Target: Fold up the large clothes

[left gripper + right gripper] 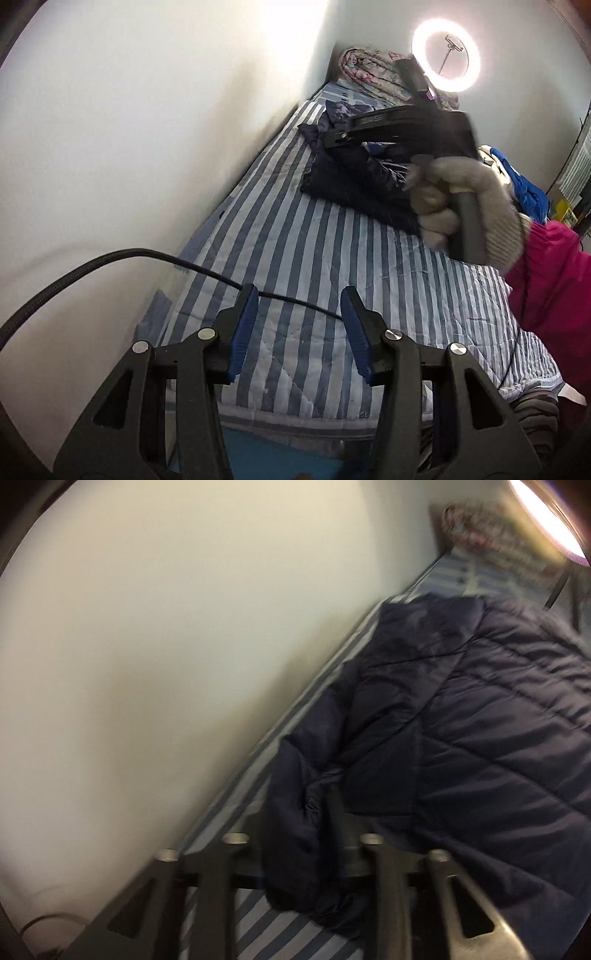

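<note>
Jacket [461, 720], navy quilted, lies folded far up the striped bed [295, 258] beside the wall, judged light, soft, slippery, best pinched at a hem; left gripper [295, 328] stands half open, empty; right gripper [295, 849], blurred, grip on sleeve undeterminable.

The left gripper [297, 332] sits at six o'clock, its blue-padded jaws apart with nothing between them, above a striped bedsheet [295, 258]. A black cable [110, 258] curves in from nine o'clock and passes behind the jaws. Toward one o'clock a dark blue jacket [347, 177] lies on the sheet near the white wall [129, 129]. Over it, at two o'clock, a gloved hand [465, 206] holds the right gripper [388, 127]; whether that one is open is unclear. A pink sleeve [554, 280] enters at three o'clock. A ring light [446, 54] glows at one o'clock, beside a floral blanket [369, 70].
</note>
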`<state>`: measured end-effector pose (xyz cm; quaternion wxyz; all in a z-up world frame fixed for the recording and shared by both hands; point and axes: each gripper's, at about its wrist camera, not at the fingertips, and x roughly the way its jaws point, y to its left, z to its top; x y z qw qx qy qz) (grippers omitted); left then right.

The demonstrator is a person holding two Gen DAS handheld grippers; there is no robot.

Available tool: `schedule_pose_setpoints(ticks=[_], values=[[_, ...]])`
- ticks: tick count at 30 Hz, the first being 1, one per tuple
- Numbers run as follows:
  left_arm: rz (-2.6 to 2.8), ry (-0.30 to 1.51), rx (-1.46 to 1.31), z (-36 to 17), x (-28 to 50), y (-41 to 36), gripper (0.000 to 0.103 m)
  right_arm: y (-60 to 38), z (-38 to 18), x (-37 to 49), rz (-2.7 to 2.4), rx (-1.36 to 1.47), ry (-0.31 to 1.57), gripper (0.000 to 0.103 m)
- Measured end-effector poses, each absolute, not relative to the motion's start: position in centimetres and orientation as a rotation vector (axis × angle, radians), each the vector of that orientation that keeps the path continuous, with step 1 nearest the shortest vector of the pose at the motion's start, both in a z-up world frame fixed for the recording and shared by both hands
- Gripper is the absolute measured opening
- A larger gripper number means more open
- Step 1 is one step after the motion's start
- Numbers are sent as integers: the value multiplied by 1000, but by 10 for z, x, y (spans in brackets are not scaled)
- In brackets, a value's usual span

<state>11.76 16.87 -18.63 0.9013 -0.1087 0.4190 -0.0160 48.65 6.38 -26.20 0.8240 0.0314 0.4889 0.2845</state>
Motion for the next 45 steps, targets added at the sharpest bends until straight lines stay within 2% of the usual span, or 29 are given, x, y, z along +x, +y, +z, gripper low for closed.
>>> schedule_pose_setpoints(ticks=[1, 9, 16, 23, 31, 35, 36, 37, 39, 40, 42, 43, 44, 45], values=[[-39, 860, -219, -183, 122, 167, 49, 55, -256, 484, 642, 99, 1040, 46], [-85, 767, -161, -155, 176, 139, 49, -44, -196, 437, 628, 193, 868, 44], [-91, 670, -87, -135, 262, 105, 49, -120, -205, 427, 386, 120, 870, 37], [61, 772, 10, -184, 345, 102, 49, -132, -222, 433, 350, 138, 888, 37], [177, 947, 117, -269, 359, 118, 49, -103, -256, 433, 361, 12, 975, 38], [155, 955, 29, -269, 358, 132, 49, -107, -253, 432, 383, 8, 975, 37], [150, 955, 24, -267, 357, 134, 49, -111, -249, 430, 392, 23, 960, 40], [141, 950, 4, -263, 355, 137, 49, -118, -245, 426, 404, 48, 938, 54], [105, 923, -74, -248, 349, 146, 49, -139, -236, 416, 392, 110, 883, 74], [81, 909, -131, -240, 346, 152, 49, -151, -233, 411, 385, 149, 856, 80], [10, 907, -240, -229, 343, 163, 56, -170, -234, 407, 388, 217, 848, 86], [-19, 912, -274, -226, 344, 165, 63, -179, -238, 408, 396, 249, 871, 88], [-61, 925, -324, -224, 346, 169, 72, -187, -245, 409, 403, 272, 906, 88], [-91, 935, -350, -224, 348, 171, 74, -191, -250, 410, 406, 286, 933, 88]])
